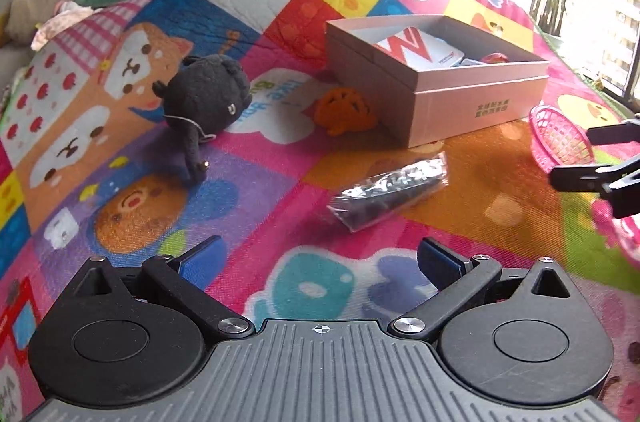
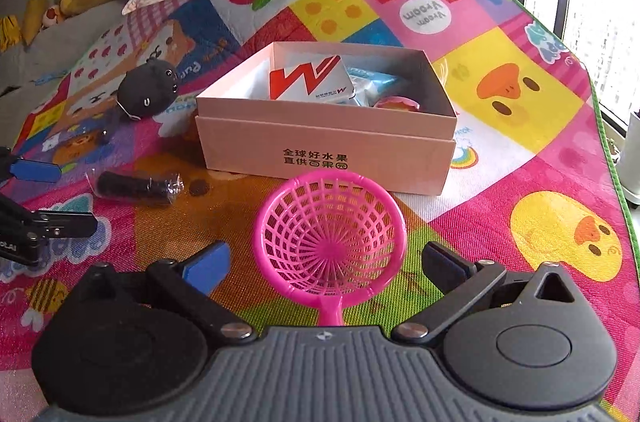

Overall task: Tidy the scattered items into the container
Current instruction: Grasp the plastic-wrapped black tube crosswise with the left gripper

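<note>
The box [image 2: 326, 138] sits open in the middle of the mat [image 2: 520, 110], already holding a white packet with a red W and a few small items. It looks like stiff card and should stay put while things are dropped in.

The plush [image 1: 204, 98], dark and soft, lies well left of the box. It should be light and squashy, so a pinch across the round body would likely hold better than one on a thin limb.

The sieve [image 2: 330, 242], pink plastic, lies just in front of the box, its bowl between the fingers of the right tongs [image 2: 326, 262], which stand wide open and clear of it. It looks light, springy and a little slick; the solid handle or rim seems a safer hold than the thin mesh.

The bag [image 1: 388, 190], clear crinkly film around dark contents, lies ahead of the left tongs [image 1: 316, 260], which are also open and empty. It may slip, so a grip across its middle seems best.

The orange toy [image 1: 344, 110] rests against the box's left wall; it is small and probably light.
</note>
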A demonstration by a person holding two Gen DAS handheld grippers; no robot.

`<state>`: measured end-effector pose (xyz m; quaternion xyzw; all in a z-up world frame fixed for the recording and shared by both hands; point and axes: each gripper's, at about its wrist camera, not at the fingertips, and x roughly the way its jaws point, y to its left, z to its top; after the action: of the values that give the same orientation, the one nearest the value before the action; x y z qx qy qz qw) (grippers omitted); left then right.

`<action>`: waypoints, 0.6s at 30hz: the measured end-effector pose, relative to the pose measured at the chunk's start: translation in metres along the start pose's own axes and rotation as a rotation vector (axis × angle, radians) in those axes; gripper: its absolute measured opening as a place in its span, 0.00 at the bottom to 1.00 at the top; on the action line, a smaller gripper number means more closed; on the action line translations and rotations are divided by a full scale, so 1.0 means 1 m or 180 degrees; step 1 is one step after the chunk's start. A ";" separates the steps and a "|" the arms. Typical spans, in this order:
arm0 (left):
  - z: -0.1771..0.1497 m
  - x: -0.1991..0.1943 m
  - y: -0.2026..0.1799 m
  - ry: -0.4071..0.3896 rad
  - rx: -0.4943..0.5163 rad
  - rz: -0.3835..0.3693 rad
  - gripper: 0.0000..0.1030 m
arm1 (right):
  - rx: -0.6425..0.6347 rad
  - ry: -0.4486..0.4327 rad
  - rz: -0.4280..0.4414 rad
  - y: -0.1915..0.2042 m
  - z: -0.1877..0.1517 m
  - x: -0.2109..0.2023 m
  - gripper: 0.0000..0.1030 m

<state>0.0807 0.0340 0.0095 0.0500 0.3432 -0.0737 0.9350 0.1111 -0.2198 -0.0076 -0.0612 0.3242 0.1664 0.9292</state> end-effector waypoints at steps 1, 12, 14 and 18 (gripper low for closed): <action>0.002 -0.003 -0.004 -0.0029 -0.0017 -0.0051 1.00 | -0.0020 0.0029 0.0003 0.001 0.000 0.001 0.79; 0.029 0.026 -0.046 0.0036 -0.0309 0.0114 1.00 | 0.0131 -0.0316 -0.0052 0.007 -0.017 -0.049 0.79; 0.033 0.035 -0.052 0.0035 -0.0252 0.0219 1.00 | 0.0161 -0.0315 -0.0103 0.005 -0.020 -0.051 0.79; 0.034 0.045 -0.056 -0.0025 -0.0185 0.0238 1.00 | 0.0237 -0.0336 -0.0109 0.000 -0.028 -0.057 0.79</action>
<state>0.1265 -0.0305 0.0040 0.0353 0.3395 -0.0288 0.9395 0.0534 -0.2412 0.0061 -0.0233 0.2796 0.1413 0.9494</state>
